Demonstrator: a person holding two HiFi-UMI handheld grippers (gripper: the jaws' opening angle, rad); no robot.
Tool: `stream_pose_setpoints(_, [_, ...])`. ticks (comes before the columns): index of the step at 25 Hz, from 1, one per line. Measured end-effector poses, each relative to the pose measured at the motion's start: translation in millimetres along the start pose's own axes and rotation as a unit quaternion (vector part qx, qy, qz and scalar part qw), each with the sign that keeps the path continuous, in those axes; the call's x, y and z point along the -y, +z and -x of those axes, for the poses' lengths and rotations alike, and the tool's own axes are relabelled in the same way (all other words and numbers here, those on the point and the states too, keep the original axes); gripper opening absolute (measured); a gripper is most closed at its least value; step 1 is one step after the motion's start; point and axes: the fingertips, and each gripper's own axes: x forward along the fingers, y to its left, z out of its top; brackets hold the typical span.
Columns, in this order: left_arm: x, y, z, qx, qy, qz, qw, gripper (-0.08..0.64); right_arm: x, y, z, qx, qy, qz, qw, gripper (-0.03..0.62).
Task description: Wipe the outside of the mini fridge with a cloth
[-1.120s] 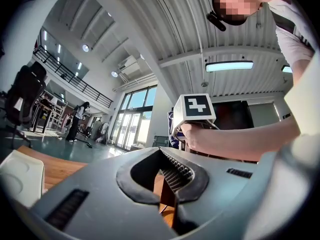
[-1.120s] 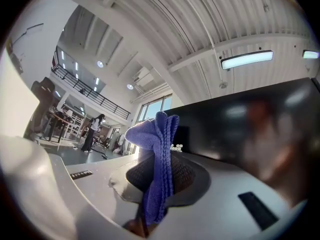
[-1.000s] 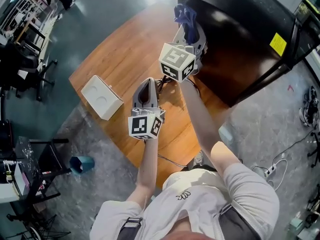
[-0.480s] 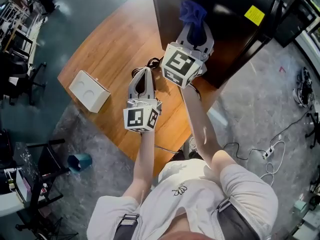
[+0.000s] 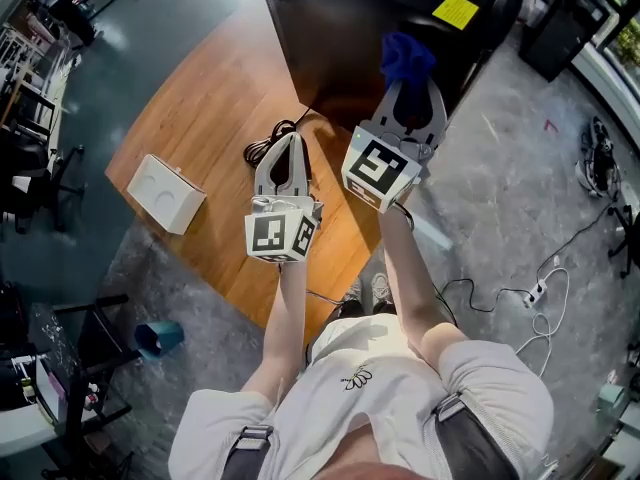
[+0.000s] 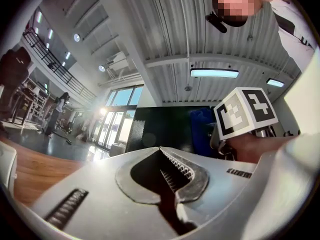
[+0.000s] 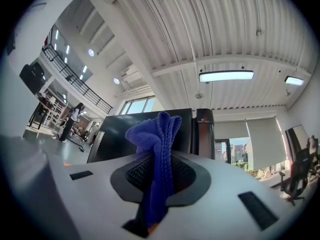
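Observation:
A black mini fridge (image 5: 360,18) stands on the wooden table (image 5: 200,118) at the top of the head view, with a yellow sticker (image 5: 455,10) on it. My right gripper (image 5: 408,78) is shut on a blue cloth (image 5: 405,58), which bunches above its tips against the fridge's near side. From the right gripper view the cloth (image 7: 157,149) stands pinched between the jaws, the fridge (image 7: 135,129) dark behind it. My left gripper (image 5: 289,150) is shut with nothing in it, held over the table left of the right one; its closed tips (image 6: 161,151) point at the fridge (image 6: 165,129).
A white box (image 5: 165,193) lies on the table's left part. A coiled black cable (image 5: 262,146) sits by the fridge's corner. On the floor are a power strip with cords (image 5: 525,293) at right and a teal bin (image 5: 160,336) at lower left.
Both grippers have shifted right and up with the head turning; the right gripper has carried the cloth from the fridge's left front corner toward its right side.

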Motion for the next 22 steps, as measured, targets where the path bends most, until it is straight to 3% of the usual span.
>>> stream_pose_setpoints(5, [23.1,-1.6,-5.1,-0.004,-0.029,-0.009,0.9995,0.005,20.2,-3.7,9.2,-0.004,0.028,-0.011,1.000,0.063])
stream_pose_setpoints(10, [39.4,-3.4,-9.6,-0.006,-0.039,-0.014,0.9991,0.005,45.6,-9.8,19.3,-0.014,0.018,-0.028,0.999,0.063])
stream_pose_setpoints(18, [54.8,-8.4,-24.1,-0.005,-0.055,-0.001,0.9985,0.005,71.8,-13.5,27.8,-0.015,0.004,-0.009,1.000,0.063])
stream_pose_setpoints(22, [61.5,-10.8,-28.8,-0.005,-0.063,0.001,0.9980,0.005,72.9,-13.2,30.8,-0.017,0.006,-0.029,0.999,0.063])
